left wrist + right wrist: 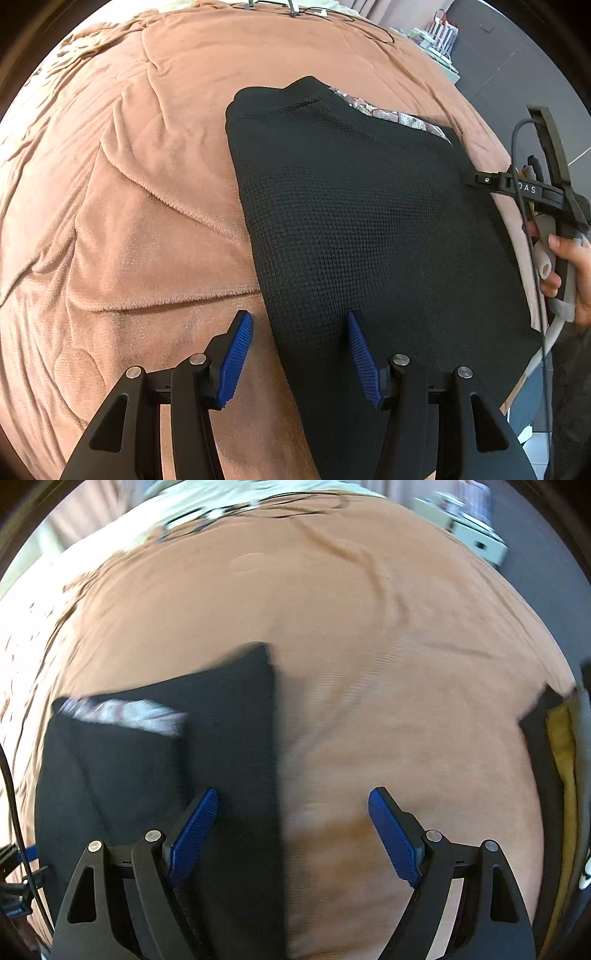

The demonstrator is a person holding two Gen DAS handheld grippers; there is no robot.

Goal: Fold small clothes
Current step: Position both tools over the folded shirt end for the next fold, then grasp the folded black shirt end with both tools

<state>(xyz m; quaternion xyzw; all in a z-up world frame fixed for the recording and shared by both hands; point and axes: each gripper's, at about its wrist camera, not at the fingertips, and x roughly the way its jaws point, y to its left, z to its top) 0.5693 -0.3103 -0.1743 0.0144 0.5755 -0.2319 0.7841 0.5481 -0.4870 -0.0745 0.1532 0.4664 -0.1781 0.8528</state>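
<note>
I see both grippers, left (300,325) and right (293,806), spread wide, empty, straddling opposite edges of the black garment (369,229) on the blanket (129,184).

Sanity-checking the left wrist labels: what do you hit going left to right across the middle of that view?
Brown plush blanket → black waffle-knit garment → right gripper, its tip at the garment's right edge → person's hand holding it.
</note>
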